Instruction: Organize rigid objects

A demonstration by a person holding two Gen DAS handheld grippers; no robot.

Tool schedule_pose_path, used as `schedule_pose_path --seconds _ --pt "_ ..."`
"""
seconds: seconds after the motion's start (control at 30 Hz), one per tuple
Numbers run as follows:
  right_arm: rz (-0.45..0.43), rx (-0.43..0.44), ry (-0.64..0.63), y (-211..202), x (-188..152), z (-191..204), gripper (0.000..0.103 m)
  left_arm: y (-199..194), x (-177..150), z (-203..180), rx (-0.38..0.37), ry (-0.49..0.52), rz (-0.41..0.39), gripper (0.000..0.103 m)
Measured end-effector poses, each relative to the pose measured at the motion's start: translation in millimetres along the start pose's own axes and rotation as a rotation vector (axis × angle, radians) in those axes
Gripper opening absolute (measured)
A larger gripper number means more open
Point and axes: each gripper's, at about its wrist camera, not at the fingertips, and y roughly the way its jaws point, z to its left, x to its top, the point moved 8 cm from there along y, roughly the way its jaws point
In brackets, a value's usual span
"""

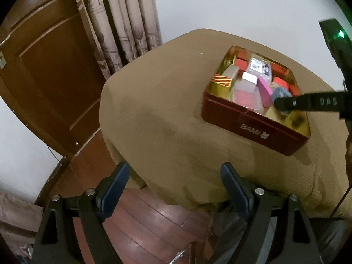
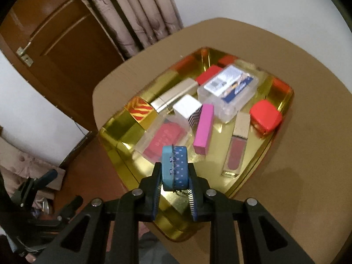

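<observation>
Through my left wrist camera, my left gripper (image 1: 175,171) hangs with its jaws spread wide and nothing between them, poised over the near edge of the tan-covered table (image 1: 154,110) and touching nothing. Further along that table sits the red tin (image 1: 253,127), gold inside and lettered BAMI on its side, packed with small boxes. My right gripper (image 1: 283,103) reaches in over the tin's near right part from the right, and a bit of the blue case (image 1: 279,92) shows just behind its finger. A brown door (image 1: 50,77) and a patterned curtain (image 1: 123,22) stand behind the table. Through my right wrist camera, my right gripper (image 2: 175,176) is clamped on the blue case (image 2: 175,167), a small rounded thing with a pale dotted band, pinched upright between the ribbed pads and held above the tin's (image 2: 114,129) near gold rim. Below it in the tin lie a clear case with a pink insert (image 2: 162,138), a pink box (image 2: 204,129), a lip gloss tube (image 2: 236,145), a red rounded box (image 2: 265,116), a clear box with a blue label (image 2: 228,92), a silver tube (image 2: 176,94) and a striped gold box (image 2: 140,110).
</observation>
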Motion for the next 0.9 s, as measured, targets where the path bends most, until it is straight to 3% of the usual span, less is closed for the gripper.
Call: schedule_pose_path --seconds 0.13,0.37,0.43,0.57,0.63,0.67,0.73,0.8,0.9 --pt "0.012 -0.046 0.013 18.6 0.8 1.8 0.021 2.3 0.3 7.7 -0.022 -0.027 0.016 0.082" --pt "0.003 -0.158 0.03 26.7 2.8 -6.5 0.022 -6.6 7.1 22.0 -0.022 -0.055 -0.027 0.082" --pt "-0.021 -0.145 0.067 23.4 4.0 -10.0 0.022 -7.1 8.0 22.2 -0.043 -0.055 -0.026 0.082" --pt "-0.148 -0.165 0.146 -1.0 1.0 -12.3 0.025 -8.2 14.7 18.0 -0.064 0.017 -0.065 0.082" --pt "-0.172 -0.263 0.119 -2.0 -0.5 -11.5 0.028 -8.8 18.3 15.9 -0.075 0.071 -0.093 0.082" --pt "-0.201 -0.272 0.129 -5.0 -0.3 -11.9 0.028 -10.1 20.3 13.2 -0.094 0.105 -0.119 0.082" --pt "-0.33 -0.259 0.155 -27.2 -1.2 -6.9 0.028 -14.8 25.1 8.3 -0.1 0.186 -0.206 0.082" --pt "-0.46 -0.386 0.124 -52.4 -8.7 7.5 0.033 -14.0 28.6 2.5 -0.104 0.264 -0.244 0.082" --pt "-0.561 -0.534 0.064 -67.8 -22.6 29.7 0.049 -12.8 33.3 -3.3 -0.168 0.293 -0.257 0.082"
